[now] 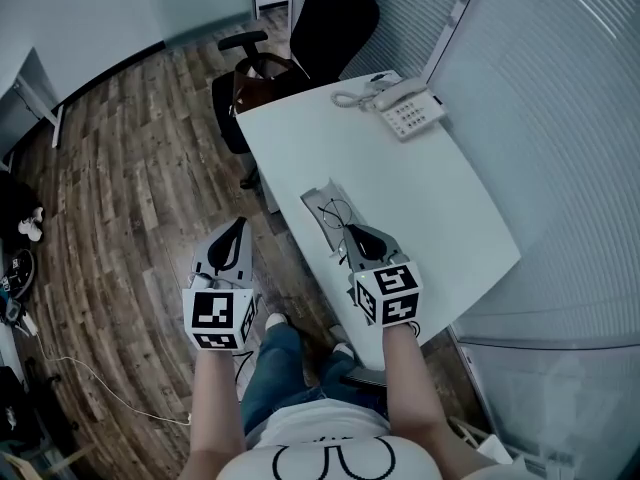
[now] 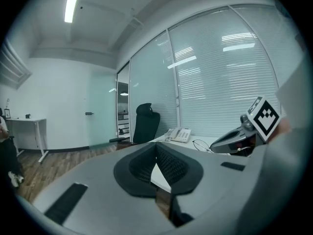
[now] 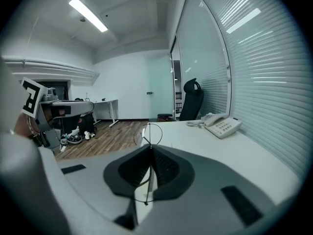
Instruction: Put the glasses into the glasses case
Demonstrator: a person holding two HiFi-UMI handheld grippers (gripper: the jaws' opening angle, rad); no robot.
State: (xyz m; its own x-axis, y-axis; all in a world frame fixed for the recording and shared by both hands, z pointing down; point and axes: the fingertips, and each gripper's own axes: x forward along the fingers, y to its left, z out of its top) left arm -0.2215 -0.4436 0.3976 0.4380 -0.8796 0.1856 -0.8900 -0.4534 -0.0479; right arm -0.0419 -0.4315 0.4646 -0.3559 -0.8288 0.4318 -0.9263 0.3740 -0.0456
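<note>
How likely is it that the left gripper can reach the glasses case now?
Probably yes: the left gripper hangs just off the desk edge, and nothing stands between it and the glasses case.

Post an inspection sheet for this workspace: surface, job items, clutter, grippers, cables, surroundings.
Surface: white rectangular table; no spills seen.
Job's things: thin wire-framed round glasses over the flat grey glasses case near the table's edge; can't tell whether they touch it.
Clutter: white desk telephone at the far corner.
Grippers: right gripper, tongs shut on the glasses; left gripper, tongs shut and empty, beside the table over the floor.
Cables: coiled phone cord on the table; thin white cable on the floor.
Surroundings: black office chair, wood-plank floor, glass wall with blinds.
</note>
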